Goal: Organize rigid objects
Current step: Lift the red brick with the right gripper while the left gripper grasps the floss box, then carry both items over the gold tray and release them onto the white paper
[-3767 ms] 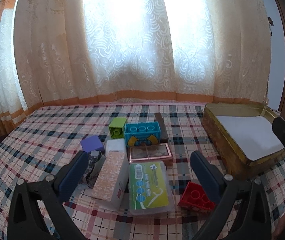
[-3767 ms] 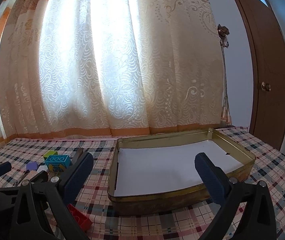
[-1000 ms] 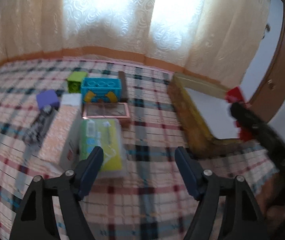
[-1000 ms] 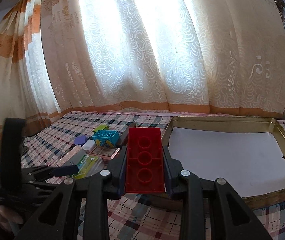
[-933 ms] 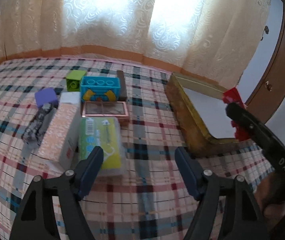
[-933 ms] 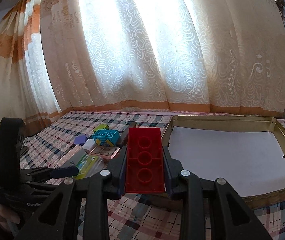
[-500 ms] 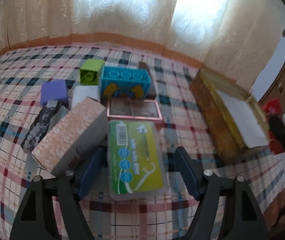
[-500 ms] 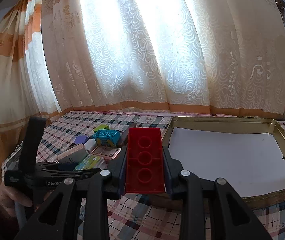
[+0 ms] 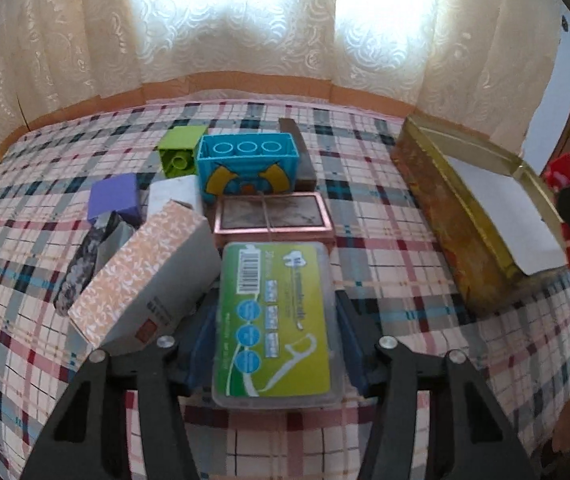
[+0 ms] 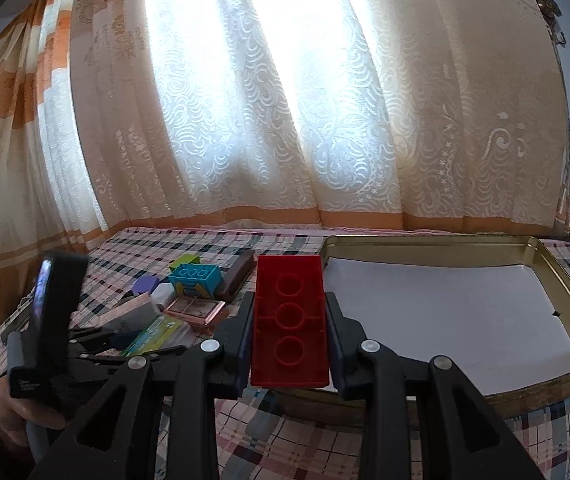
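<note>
The floss-pick box [image 9: 273, 320] lies on the plaid bed [image 9: 385, 220] between the closing jaws of the left hand-held gripper [image 9: 275, 344], long axis along the fingers. The right hand-held gripper [image 10: 289, 344] pinches a red brick [image 10: 289, 320] just before the tin tray [image 10: 565, 280].

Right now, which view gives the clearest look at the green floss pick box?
The left wrist view: the green floss pick box fills the centre, its label facing up, between the closing jaws of the left gripper. In the right wrist view the box is a small sliver seen from the side, beside the left gripper's frame.
</note>
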### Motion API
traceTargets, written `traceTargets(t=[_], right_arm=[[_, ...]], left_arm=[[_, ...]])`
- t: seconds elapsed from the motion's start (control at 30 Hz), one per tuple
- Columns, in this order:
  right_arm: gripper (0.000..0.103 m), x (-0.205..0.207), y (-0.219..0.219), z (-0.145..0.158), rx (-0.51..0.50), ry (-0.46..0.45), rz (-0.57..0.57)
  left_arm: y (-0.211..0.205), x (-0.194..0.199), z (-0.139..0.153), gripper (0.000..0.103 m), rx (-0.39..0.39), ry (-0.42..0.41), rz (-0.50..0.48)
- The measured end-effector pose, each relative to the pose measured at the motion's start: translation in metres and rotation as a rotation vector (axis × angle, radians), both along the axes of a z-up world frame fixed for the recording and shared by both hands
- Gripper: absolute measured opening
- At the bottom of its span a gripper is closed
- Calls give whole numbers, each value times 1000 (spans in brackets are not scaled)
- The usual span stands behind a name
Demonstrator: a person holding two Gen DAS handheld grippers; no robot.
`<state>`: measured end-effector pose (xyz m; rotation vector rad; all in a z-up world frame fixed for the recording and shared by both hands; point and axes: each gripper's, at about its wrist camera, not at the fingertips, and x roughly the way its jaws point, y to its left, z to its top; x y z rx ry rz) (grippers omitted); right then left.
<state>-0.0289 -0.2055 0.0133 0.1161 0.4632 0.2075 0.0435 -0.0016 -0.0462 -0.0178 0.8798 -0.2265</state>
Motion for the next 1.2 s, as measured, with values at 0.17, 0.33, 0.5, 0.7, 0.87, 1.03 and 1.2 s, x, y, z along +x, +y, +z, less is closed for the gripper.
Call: traceTargets(t=[0.17, 0.33, 0.5, 0.7, 0.87, 1.03, 1.2], right_arm=[[34, -1, -11, 4, 24, -18, -38], [34, -6, -21, 11, 27, -57, -70], [34, -9, -35, 16, -4, -90, -121], [34, -12, -78, 15, -48, -101, -255], [34, -9, -118, 6, -25, -51, -330], [34, -6, -136, -1, -60, -1, -406], [34, 0, -138, -9, -96, 57, -434]], left_arm=[[-3, -18, 16, 53, -66, -108, -2], [-20, -33, 47, 53, -82, -239, -19], [-44, -28, 64, 54, -90, -279, -52], [-89, -19, 70, 54, -91, -292, -111], [-135, -10, 66, 54, -79, -276, -144], [-170, -4, 56, 54, -45, -252, -170], [-184, -2, 45, 54, -38, -229, -173]])
